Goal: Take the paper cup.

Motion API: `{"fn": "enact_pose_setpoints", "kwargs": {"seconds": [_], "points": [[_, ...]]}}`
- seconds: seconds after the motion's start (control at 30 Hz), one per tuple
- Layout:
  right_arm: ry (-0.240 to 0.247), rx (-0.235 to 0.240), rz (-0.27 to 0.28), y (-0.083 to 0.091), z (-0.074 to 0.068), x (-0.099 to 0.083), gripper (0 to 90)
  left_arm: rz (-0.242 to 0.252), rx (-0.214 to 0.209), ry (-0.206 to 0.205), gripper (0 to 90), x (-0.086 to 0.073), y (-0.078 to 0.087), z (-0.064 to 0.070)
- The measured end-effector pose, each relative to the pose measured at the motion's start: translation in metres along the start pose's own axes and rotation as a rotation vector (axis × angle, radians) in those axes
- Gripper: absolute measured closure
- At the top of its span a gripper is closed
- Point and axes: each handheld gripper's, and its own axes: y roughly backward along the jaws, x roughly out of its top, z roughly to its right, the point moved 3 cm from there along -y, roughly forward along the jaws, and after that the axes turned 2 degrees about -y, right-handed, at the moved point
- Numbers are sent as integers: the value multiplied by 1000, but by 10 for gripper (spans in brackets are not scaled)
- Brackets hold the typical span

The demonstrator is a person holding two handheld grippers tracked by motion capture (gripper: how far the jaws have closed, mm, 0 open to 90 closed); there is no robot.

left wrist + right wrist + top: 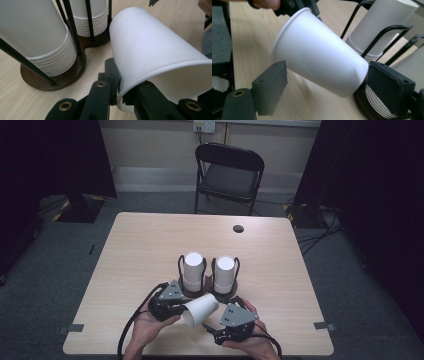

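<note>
Step in hand: I judge this to be a handover of one paper cup (201, 309) from my left gripper (176, 308) to my right gripper (218, 332), beside the cup holder (207, 290).
Left fingers: closed on the cup's rolled rim, one jaw inside the mouth and one outside, as the left gripper view shows.
Right fingers: wide apart, one pad (272, 86) below the rim end and the other at the cup's base end; whether that far pad touches the cup, I cannot tell.
Cup position: lifted off the table (145, 240), tilted on its side near the near edge, just in front of the two stacks (192, 270) in the holder.
Cup appearance: plain white, tapered, rolled rim, smooth matte wall; a small dent shows near the base in the right gripper view.
Method: I close the right jaws gently across the wall, since I expect thin paper to buckle; I release the left grip only once the right holds firmly.
Caution: I keep the cup clear of the wire hoops (374, 40).
</note>
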Motion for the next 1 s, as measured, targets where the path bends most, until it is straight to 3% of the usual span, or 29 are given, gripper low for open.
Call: {"fn": "enact_pose_setpoints", "kwargs": {"seconds": [0.13,0.63,0.83,1.0], "points": [[45,23,-31,-5,-2,-1,163,-14,-20,-11,854,-1,-3,0],[160,2,-89,-14,-16,-4,120,-41,-76,30,859,-2,-9,5],[187,11,-102,-20,-23,-4,136,23,-130,59,883,1,-10,7],[189,-2,-94,-24,-25,-2,133,26,-137,73,884,2,-11,7]]}}
